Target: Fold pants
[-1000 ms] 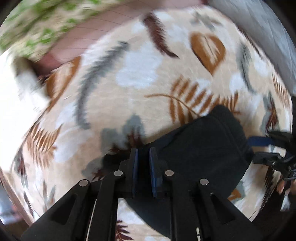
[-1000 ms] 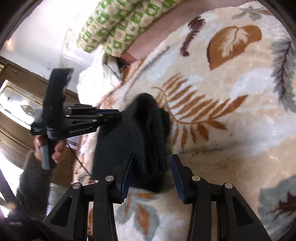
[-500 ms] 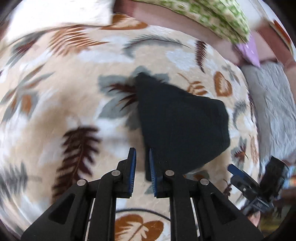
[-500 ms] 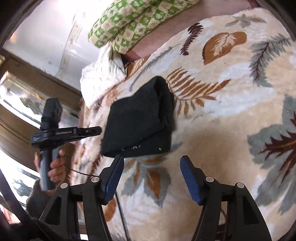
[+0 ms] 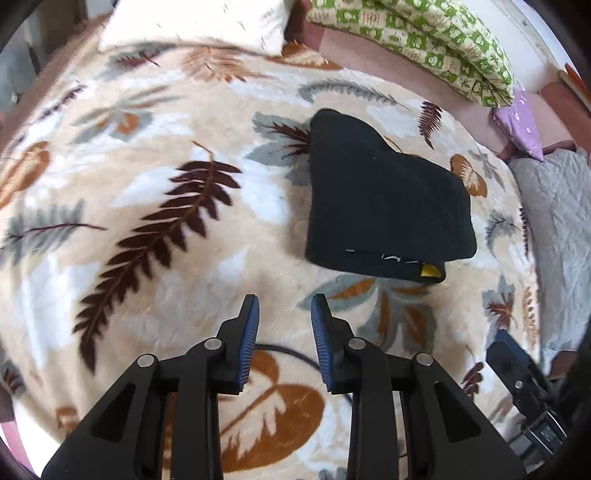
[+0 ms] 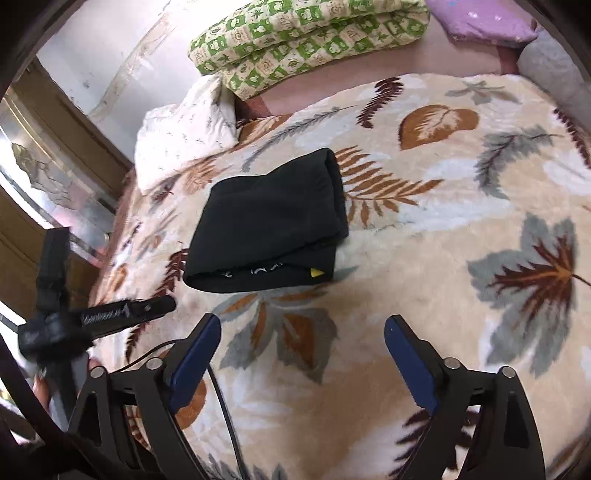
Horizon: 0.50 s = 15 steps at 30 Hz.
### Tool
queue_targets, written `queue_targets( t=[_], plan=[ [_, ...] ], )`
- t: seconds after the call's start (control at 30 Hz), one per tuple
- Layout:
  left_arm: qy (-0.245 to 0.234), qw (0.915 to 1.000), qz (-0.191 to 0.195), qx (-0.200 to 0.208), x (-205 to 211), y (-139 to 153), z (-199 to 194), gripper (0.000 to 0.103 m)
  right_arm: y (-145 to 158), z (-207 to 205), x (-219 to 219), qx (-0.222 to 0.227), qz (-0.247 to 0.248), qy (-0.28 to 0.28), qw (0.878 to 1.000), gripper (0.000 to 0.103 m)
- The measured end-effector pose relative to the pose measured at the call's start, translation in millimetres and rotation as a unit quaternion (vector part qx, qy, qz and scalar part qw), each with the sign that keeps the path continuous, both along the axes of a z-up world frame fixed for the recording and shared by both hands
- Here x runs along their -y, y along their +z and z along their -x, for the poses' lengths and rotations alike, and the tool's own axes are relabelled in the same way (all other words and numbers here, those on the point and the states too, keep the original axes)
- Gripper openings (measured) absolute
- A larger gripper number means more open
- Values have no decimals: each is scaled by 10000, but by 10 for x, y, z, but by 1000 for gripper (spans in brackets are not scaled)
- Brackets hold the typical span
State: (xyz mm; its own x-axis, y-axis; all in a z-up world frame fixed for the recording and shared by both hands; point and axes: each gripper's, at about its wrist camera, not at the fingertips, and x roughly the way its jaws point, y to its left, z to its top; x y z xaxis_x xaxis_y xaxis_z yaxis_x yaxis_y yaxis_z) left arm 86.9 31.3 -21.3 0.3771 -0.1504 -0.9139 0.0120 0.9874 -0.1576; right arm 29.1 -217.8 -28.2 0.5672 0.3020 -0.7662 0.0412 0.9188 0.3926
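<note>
The black pants (image 5: 384, 199) lie folded into a compact bundle on the leaf-patterned blanket (image 5: 147, 221), with a small yellow tag at the near edge. They also show in the right wrist view (image 6: 269, 221). My left gripper (image 5: 284, 314) is open and empty, pulled back from the bundle's near edge. My right gripper (image 6: 301, 332) is wide open and empty, also short of the bundle. The left gripper shows at the left of the right wrist view (image 6: 125, 314). The right gripper's tip appears at the lower right of the left wrist view (image 5: 517, 358).
A green patterned quilt (image 6: 303, 33) and a white pillow (image 6: 184, 125) lie at the head of the bed. A purple pillow (image 6: 480, 18) and grey cover (image 5: 557, 236) lie to the right. A black cable (image 6: 221, 402) runs near the grippers.
Both grippers let go of the folded pants and drew back from them. The left jaws opened from nearly closed; the right jaws opened wider.
</note>
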Motion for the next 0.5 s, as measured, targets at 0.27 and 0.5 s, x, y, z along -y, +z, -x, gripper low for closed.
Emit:
queue_targets(
  t=[0.27, 0.5],
  plan=[
    [389, 9989, -258, 39, -115, 51, 440, 27, 329, 302, -322, 379, 908, 168, 9950, 97],
    [257, 9971, 172, 698, -172, 720, 978, 30, 738, 632, -373, 838, 919, 111, 9922, 99]
  ],
)
